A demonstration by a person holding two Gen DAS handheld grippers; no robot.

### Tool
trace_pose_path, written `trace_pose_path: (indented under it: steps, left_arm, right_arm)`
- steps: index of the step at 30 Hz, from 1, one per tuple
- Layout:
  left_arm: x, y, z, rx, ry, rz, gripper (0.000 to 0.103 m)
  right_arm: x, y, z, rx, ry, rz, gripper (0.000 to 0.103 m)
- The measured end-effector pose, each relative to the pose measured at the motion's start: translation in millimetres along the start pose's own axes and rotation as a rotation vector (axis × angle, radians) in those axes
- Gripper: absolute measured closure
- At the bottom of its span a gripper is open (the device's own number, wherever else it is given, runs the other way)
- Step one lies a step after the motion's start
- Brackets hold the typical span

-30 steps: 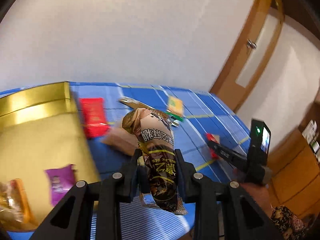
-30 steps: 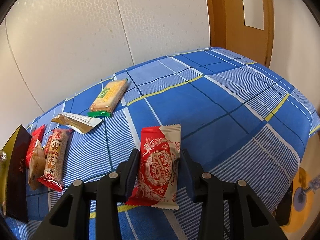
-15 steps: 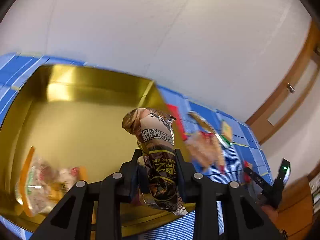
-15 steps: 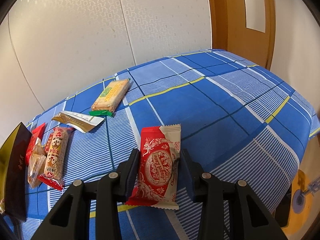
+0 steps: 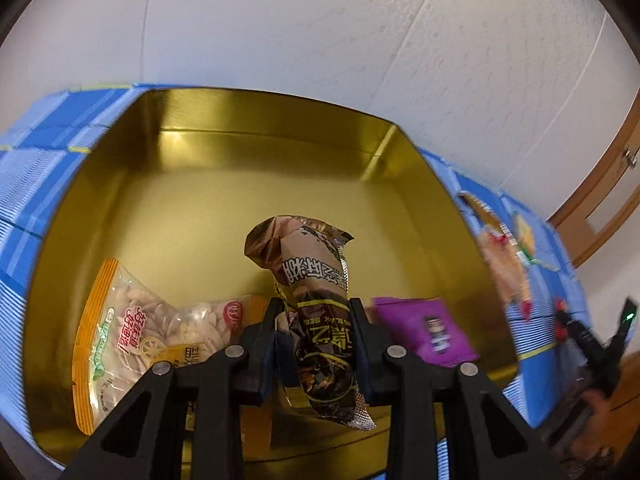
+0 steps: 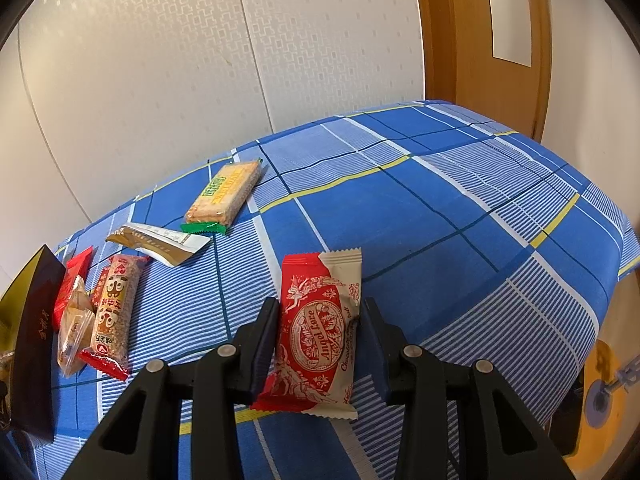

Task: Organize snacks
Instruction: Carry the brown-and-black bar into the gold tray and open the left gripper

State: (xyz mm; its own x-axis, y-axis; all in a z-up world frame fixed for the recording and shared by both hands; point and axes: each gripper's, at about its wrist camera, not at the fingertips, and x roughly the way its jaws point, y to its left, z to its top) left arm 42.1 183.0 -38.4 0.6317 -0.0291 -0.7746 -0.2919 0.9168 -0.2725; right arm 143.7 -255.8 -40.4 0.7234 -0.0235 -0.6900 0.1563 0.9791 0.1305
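My left gripper (image 5: 314, 320) is shut on a brown and black snack packet (image 5: 316, 304) and holds it upright over the open gold tin (image 5: 256, 120). Inside the tin lie a clear orange-edged bag of seeds (image 5: 132, 332) and a purple packet (image 5: 428, 328). My right gripper (image 6: 320, 320) is shut on a red and cream Angel Love packet (image 6: 320, 332) above the blue checked cloth (image 6: 440, 208). Loose on that cloth lie a cracker pack (image 6: 226, 192), a gold and white sachet (image 6: 160, 242), a sesame bar (image 6: 114, 312), a clear-wrapped biscuit (image 6: 74, 328) and a red packet (image 6: 74, 280).
The tin's dark outer wall (image 6: 34, 344) stands at the left edge of the right wrist view. A white wall runs behind the table and a wooden door (image 6: 480, 28) is at the right. The cloth drops off at the table's right edge (image 6: 616, 248).
My left gripper has swung left with the brown packet, from over the cloth to over the middle of the gold tin. The right gripper has held still with its packet.
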Motion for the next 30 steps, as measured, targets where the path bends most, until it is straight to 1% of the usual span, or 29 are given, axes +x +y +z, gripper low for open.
trace_pose_path:
  steps: [2, 5, 6, 8, 9, 11, 13, 16, 19, 23, 30]
  left_arm:
    - [-2.2, 7.4, 0.0, -0.009, -0.010, 0.026, 0.071]
    - [-6.5, 18.9, 1.4, -0.052, -0.024, 0.093, 0.071]
    - [-9.2, 20.6, 1.7, -0.064, -0.035, 0.105, 0.071]
    - [-21.9, 21.9, 0.5, -0.067, -0.085, 0.093, 0.067]
    - [-27.0, 18.3, 0.2, -0.059, -0.110, 0.069, 0.065]
    - [-31.4, 9.1, 0.0, -0.029, -0.132, 0.039, 0.064]
    - [-30.5, -0.1, -1.9, -0.009, -0.127, 0.025, 0.064]
    - [-27.2, -3.2, -6.4, -0.024, -0.110, -0.004, 0.064]
    - [-25.1, -6.9, -9.8, -0.021, -0.100, -0.007, 0.064]
    - [-18.5, -8.4, -10.9, -0.015, -0.073, 0.000, 0.065]
    - [-21.5, -8.2, -11.9, -0.003, -0.088, 0.026, 0.064]
  right_arm:
    - [0.0, -0.1, 0.0, 0.000, 0.000, -0.001, 0.062]
    - [0.2, -0.2, 0.1, -0.001, 0.001, -0.003, 0.062]
    - [-0.4, 0.1, -0.1, -0.002, 0.000, -0.004, 0.062]
    - [-0.4, 0.6, 0.0, -0.004, 0.000, -0.005, 0.062]
    - [-0.2, 0.7, 0.1, -0.005, 0.000, -0.006, 0.062]
    - [0.1, 1.1, 0.1, -0.008, 0.001, -0.008, 0.062]
    - [0.0, 1.5, -0.1, -0.011, 0.001, -0.008, 0.062]
    - [-0.5, 1.5, 0.0, -0.015, -0.003, -0.006, 0.062]
    - [-2.6, 0.9, -0.2, -0.014, -0.011, 0.001, 0.062]
    - [-8.0, -0.4, 0.3, -0.003, -0.035, 0.022, 0.062]
    - [-14.0, -2.6, 1.4, 0.021, -0.066, 0.061, 0.062]
